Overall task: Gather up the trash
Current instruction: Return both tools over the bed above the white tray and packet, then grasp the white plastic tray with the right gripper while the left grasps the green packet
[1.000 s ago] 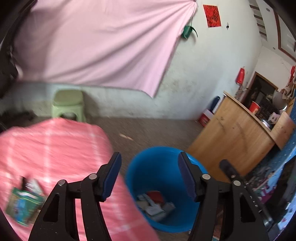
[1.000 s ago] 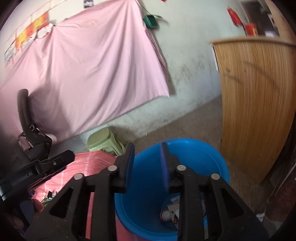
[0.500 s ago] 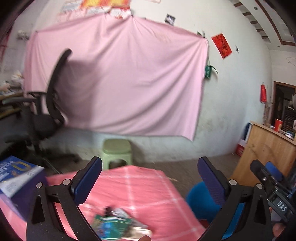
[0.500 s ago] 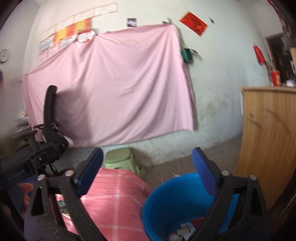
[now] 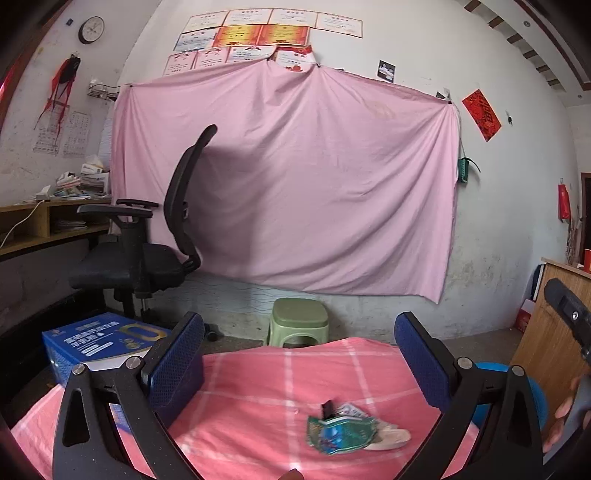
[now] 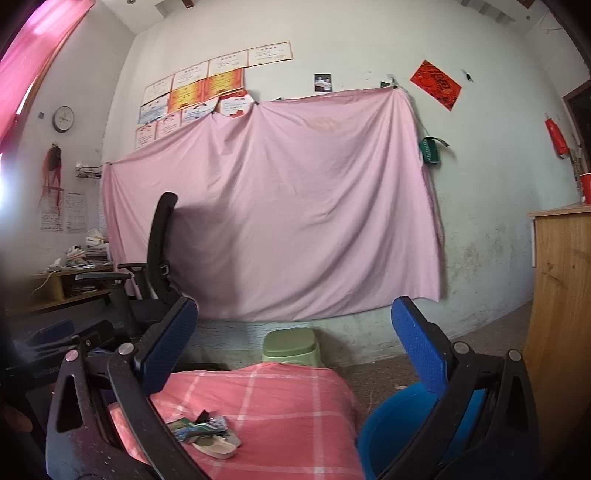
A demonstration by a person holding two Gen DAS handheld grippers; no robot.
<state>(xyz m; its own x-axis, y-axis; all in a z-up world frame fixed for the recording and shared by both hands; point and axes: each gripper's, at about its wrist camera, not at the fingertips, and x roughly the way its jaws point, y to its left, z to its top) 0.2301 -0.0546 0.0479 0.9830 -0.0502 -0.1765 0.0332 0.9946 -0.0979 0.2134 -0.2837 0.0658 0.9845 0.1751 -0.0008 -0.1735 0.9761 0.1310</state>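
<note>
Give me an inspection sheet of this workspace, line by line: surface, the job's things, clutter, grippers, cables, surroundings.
Surface: pink checked cloth covers the table.
Job's things: small pile of wrappers with a pale flat piece lies on the cloth; blue bucket stands on the floor beside the table.
Clutter: blue carton at the table's left edge.
Grippers: left gripper open, holding nothing; right gripper open, holding nothing.
Cables: white cable on the desk shelf at far left.
Surroundings: pink sheet on the wall, black office chair, green stool, wooden cabinet, wall clock.
</note>
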